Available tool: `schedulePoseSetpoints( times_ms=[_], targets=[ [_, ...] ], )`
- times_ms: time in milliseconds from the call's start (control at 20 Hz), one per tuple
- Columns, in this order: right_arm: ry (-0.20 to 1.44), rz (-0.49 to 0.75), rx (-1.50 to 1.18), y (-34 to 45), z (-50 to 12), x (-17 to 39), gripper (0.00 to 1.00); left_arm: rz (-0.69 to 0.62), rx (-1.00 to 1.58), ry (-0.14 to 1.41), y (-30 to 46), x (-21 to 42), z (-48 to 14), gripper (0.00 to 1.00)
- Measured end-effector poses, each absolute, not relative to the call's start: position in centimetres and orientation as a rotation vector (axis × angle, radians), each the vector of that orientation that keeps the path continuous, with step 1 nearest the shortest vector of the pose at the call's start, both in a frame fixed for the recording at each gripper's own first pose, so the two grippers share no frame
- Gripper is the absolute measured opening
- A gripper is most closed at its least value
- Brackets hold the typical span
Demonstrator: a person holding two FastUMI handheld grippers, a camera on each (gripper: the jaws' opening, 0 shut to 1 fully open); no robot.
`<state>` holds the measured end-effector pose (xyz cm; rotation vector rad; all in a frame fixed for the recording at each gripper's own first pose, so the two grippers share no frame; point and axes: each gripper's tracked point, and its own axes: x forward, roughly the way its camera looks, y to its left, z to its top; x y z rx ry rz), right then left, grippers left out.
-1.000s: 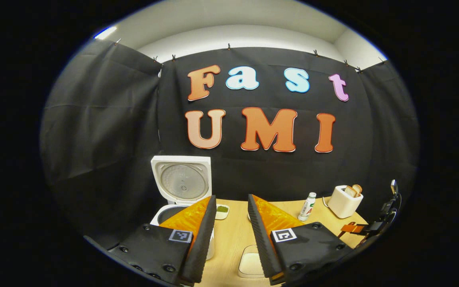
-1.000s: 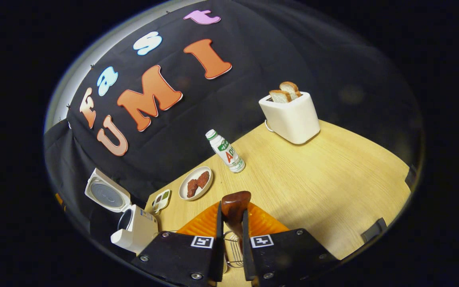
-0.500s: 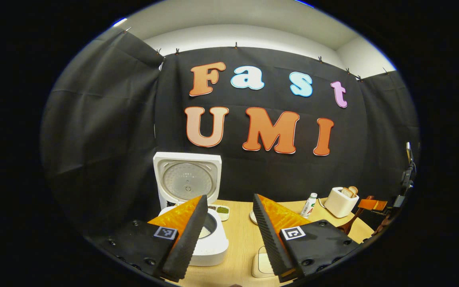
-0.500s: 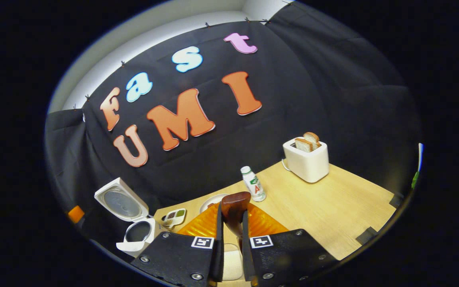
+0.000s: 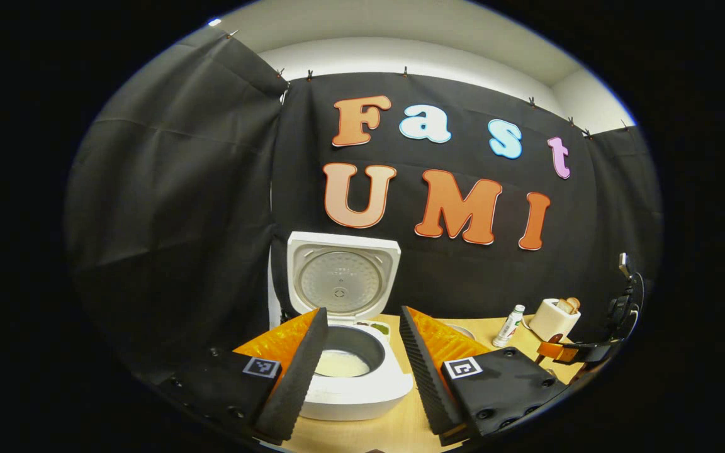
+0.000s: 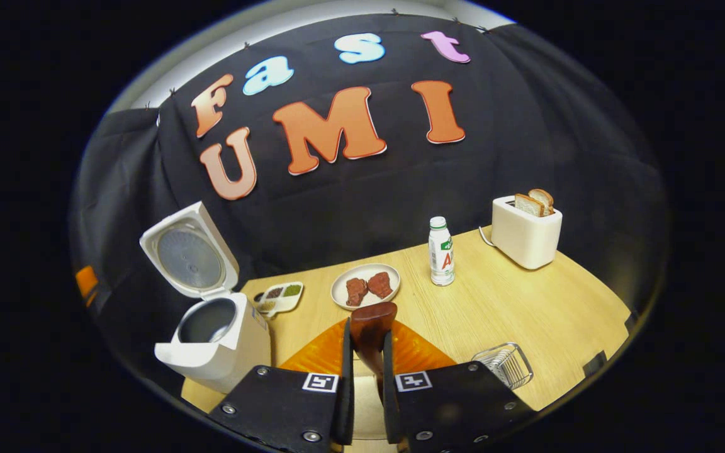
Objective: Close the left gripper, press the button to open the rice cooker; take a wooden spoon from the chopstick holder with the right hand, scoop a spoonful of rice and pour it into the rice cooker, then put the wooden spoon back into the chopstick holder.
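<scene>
Since a second ago my left gripper (image 5: 362, 327) has swung to face the rice cooker (image 5: 355, 371), fingers spread before its round pot. My right gripper (image 6: 365, 340) stays clenched on the smooth wooden spoon (image 6: 372, 324), with the wire chopstick holder (image 6: 505, 363) now beside it.

Light wooden table (image 6: 526, 302) fills the lower right of the right gripper view. On it: open rice cooker (image 6: 214, 343) lower left, sectioned dish (image 6: 279, 297), plate (image 6: 365, 286), bottle (image 6: 442, 251), toaster (image 6: 525, 236) right, wire holder (image 6: 504, 365) lower right.
</scene>
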<state>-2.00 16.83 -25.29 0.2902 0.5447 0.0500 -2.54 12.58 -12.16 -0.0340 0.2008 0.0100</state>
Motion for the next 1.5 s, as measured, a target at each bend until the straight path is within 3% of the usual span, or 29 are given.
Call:
schedulePoseSetpoints(
  times_ms=[400, 600, 1500],
  targets=[
    [0.574, 0.087, 0.131, 20.5, -29.6, -1.8, 0.19, 0.083, -0.032, 0.224, 15.4, -3.4, -13.1, 0.80],
    [0.669, 0.092, 0.408, 23.8, -31.0, -2.4, 0.19, 0.095, -0.024, 0.236, 16.1, -3.6, -13.2, 0.80],
    [0.794, -0.198, 1.231, 21.1, -34.1, -3.8, 0.19, 0.004, -0.004, 0.267, 15.6, -3.5, -14.0, 0.80]
  ],
)
